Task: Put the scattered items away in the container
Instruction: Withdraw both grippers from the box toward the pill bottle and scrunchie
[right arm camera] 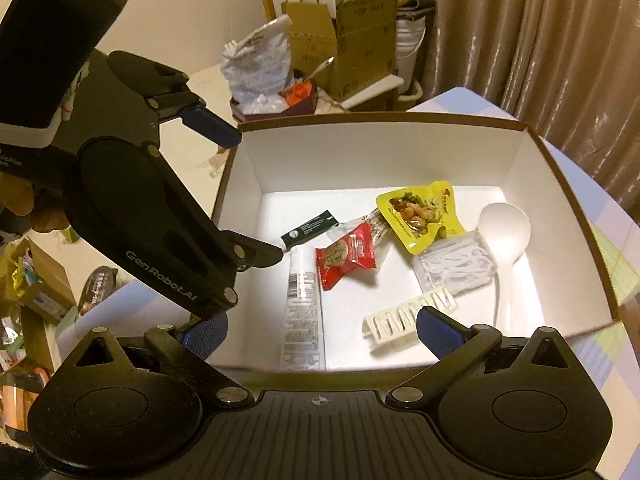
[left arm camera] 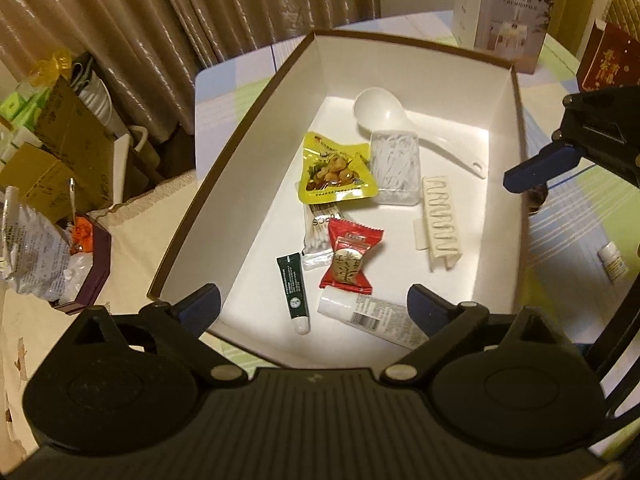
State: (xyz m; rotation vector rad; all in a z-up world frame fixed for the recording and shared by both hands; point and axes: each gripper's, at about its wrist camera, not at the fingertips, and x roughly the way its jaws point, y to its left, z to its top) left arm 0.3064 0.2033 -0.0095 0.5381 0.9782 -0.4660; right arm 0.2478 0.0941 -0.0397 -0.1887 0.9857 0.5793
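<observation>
From the left wrist camera, the left gripper (left arm camera: 314, 306) hangs over the near edge of the box (left arm camera: 256, 92), its fingers spread wide with nothing between them. Inside lie a white spoon (left arm camera: 384, 114), a clear case of floss picks (left arm camera: 396, 166), a yellow snack packet (left arm camera: 338, 168), a pack of cotton swabs (left arm camera: 316, 228), a red candy wrapper (left arm camera: 352, 258), a small green tube (left arm camera: 294, 290), a white tube (left arm camera: 372, 316) and a white hair clip (left arm camera: 440, 220). Off to the right, outside the box wall, a small white bottle (left arm camera: 612, 260) lies on the tablecloth (left arm camera: 572, 216); it looks like the one stray item in view. One blue finger of the other tool shows above it.

From the right wrist camera, the right gripper (right arm camera: 322, 330) also stands wide and empty, poised at the box's (right arm camera: 380, 120) near wall, with the left tool crossing in from the left. The same items rest on the box floor (the bottle is out of this view).

My reading: the sorting is nearly finished. The next move probably calls for the right gripper to swing away from the box, drop over the bottle, and close across its narrow body, since it may roll.
</observation>
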